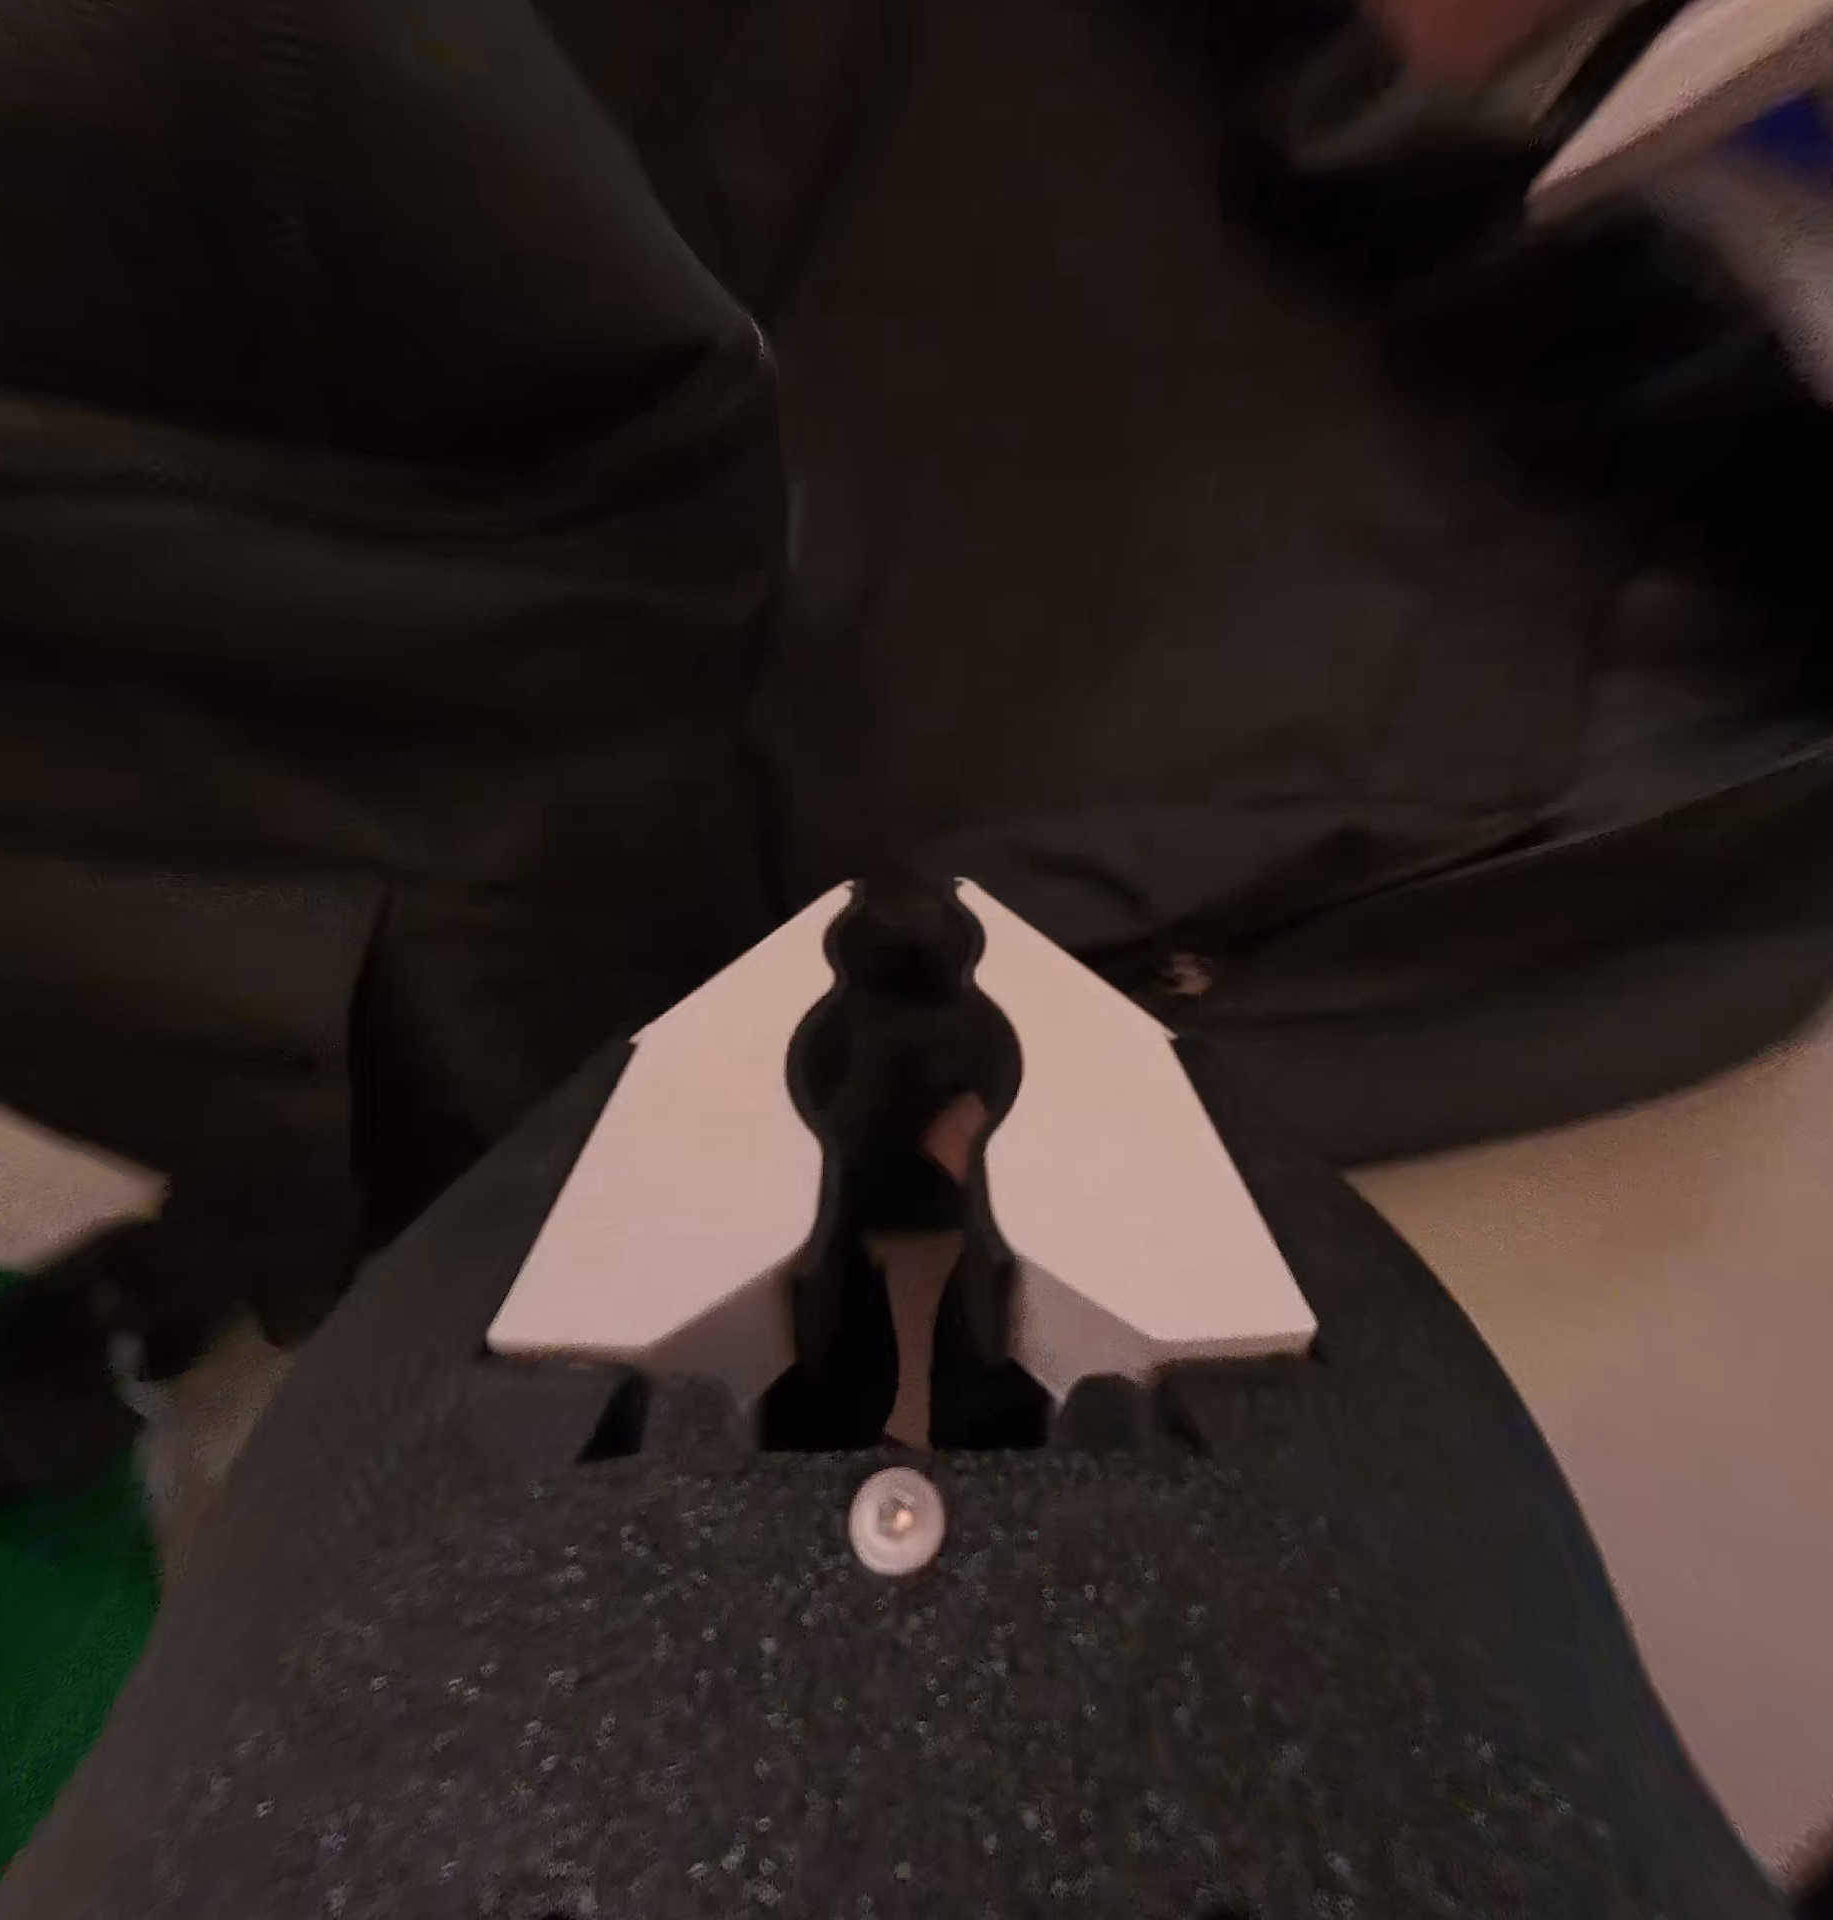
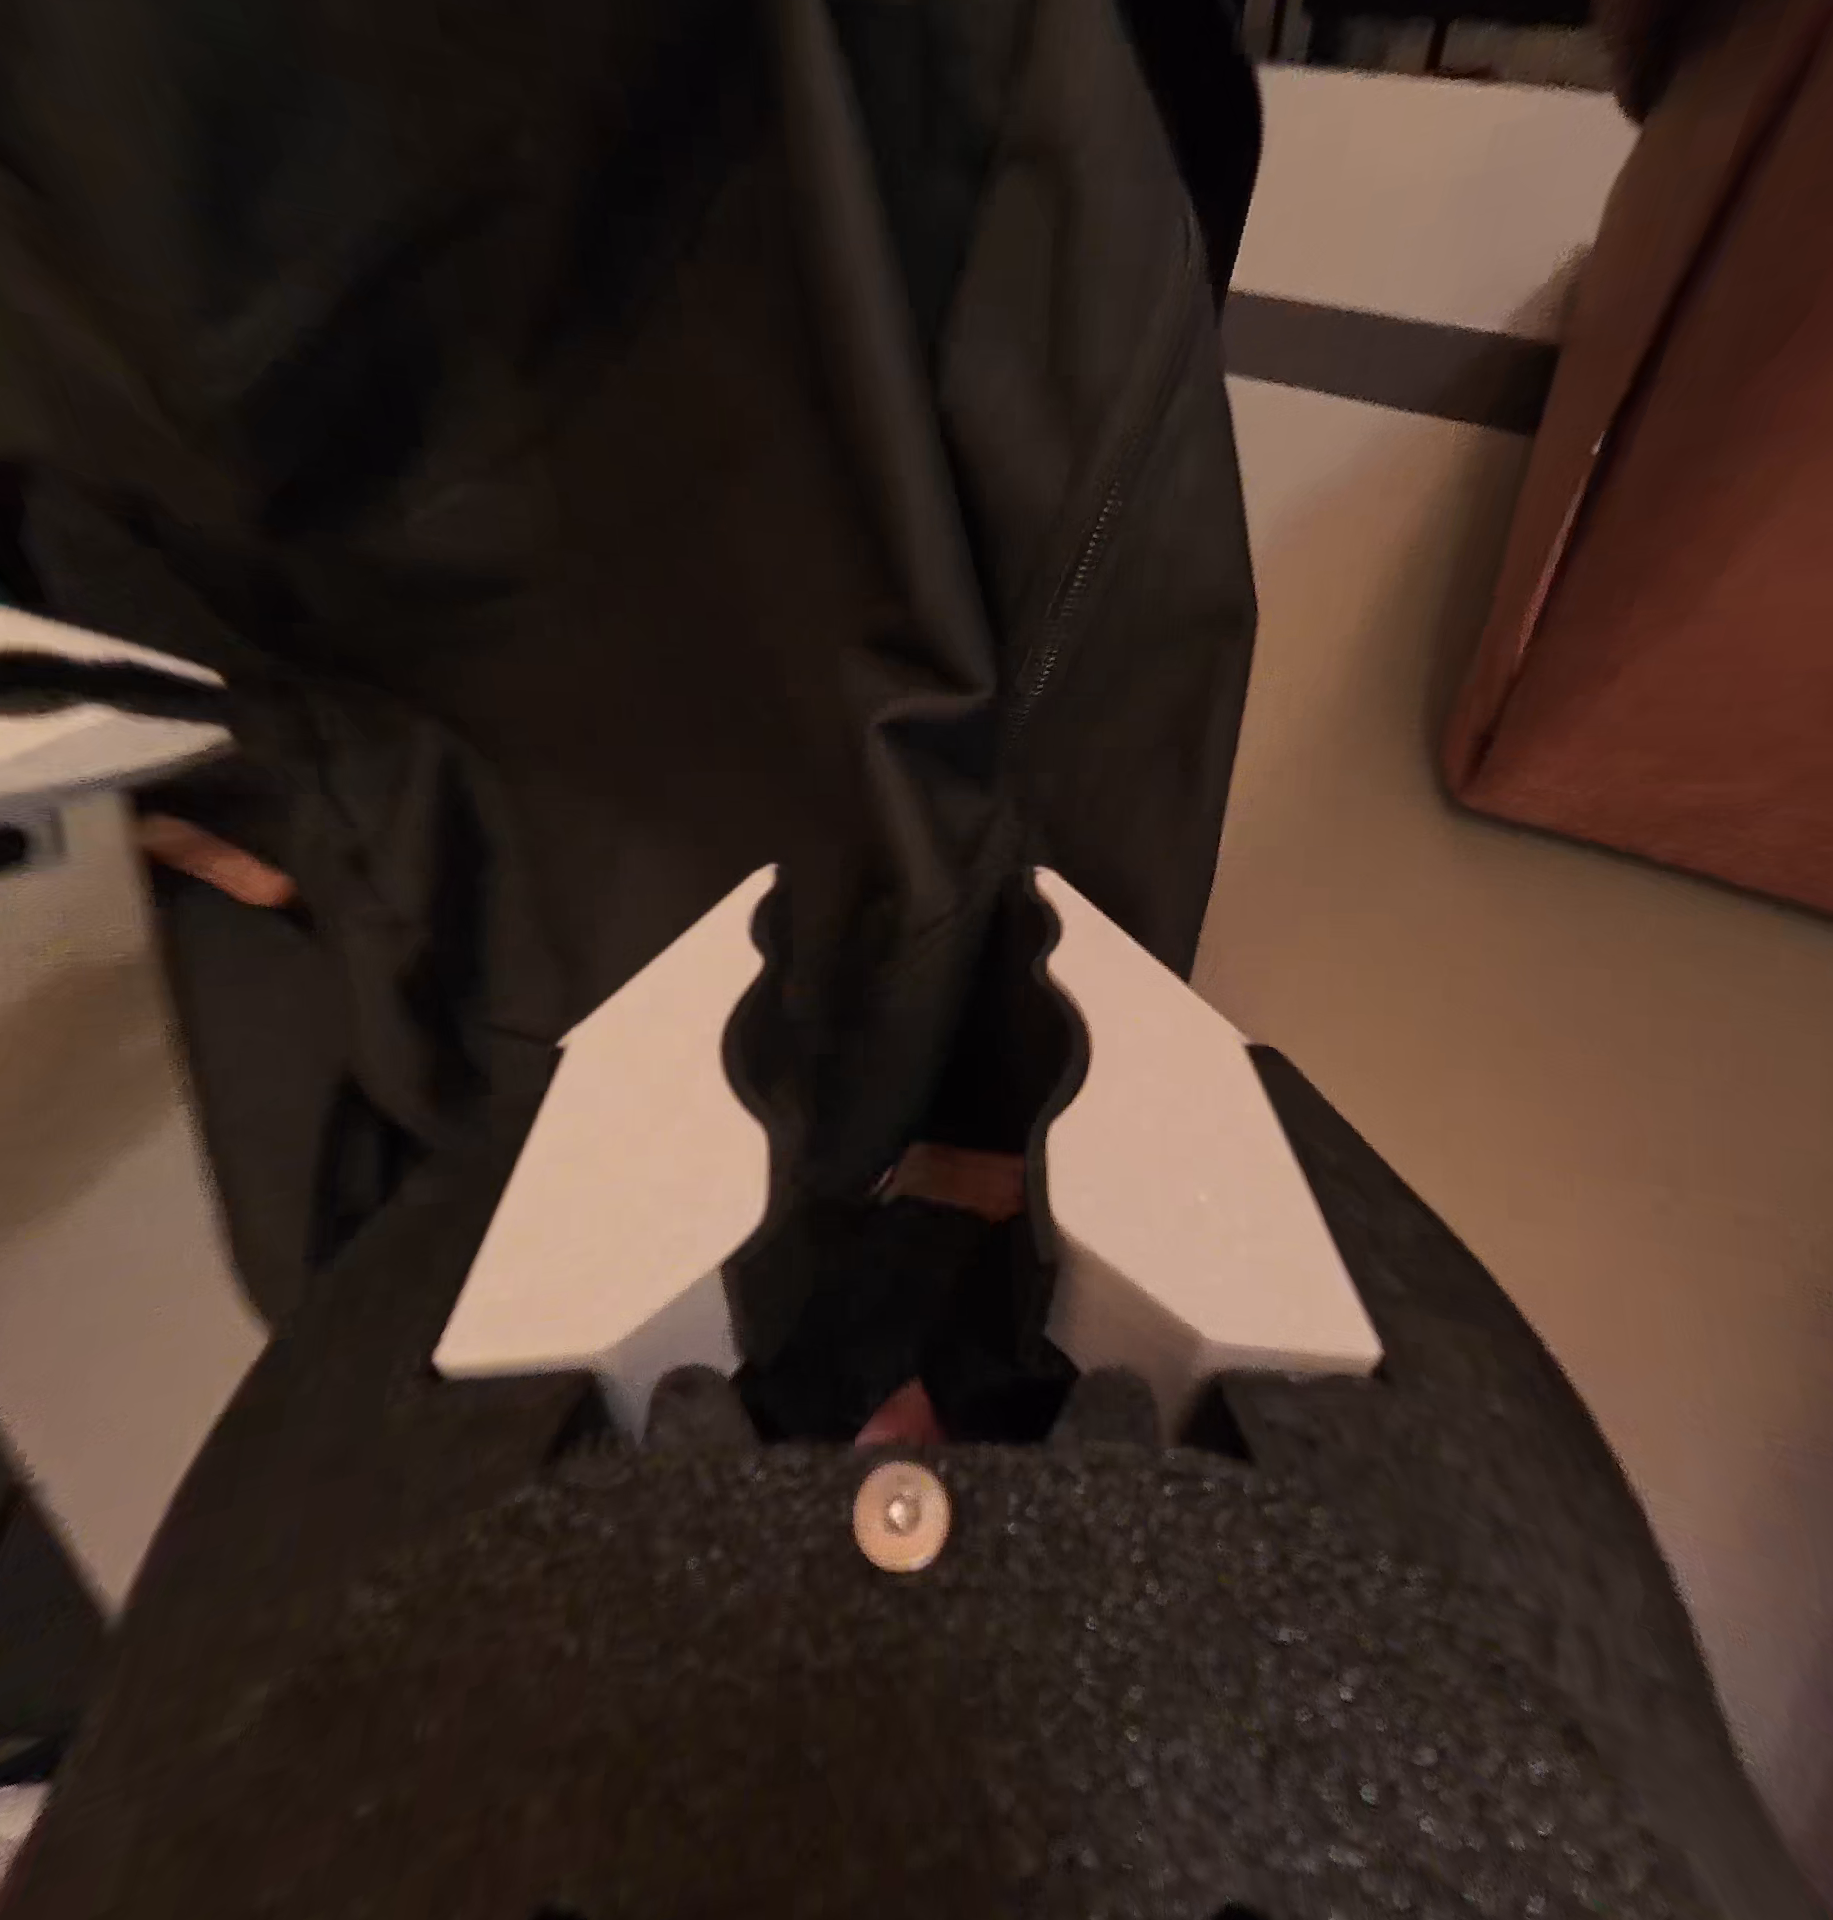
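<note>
A black jacket (image 1: 995,520) fills most of the left wrist view, hanging in folds. My left gripper (image 1: 907,888) is shut on a pinch of its fabric, white fingers nearly touching at the tips. In the right wrist view the same black jacket (image 2: 631,468) hangs down in front. My right gripper (image 2: 907,883) is shut on a thick bunch of its fabric beside the zipper (image 2: 1057,613), with the fingers held a little apart by the cloth. Both views are blurred.
A beige surface (image 1: 1618,1351) lies below the jacket. A green thing (image 1: 39,1558) sits at the lower left. A brown panel (image 2: 1670,520) leans at the right. A white piece of furniture (image 2: 50,727) is at the left.
</note>
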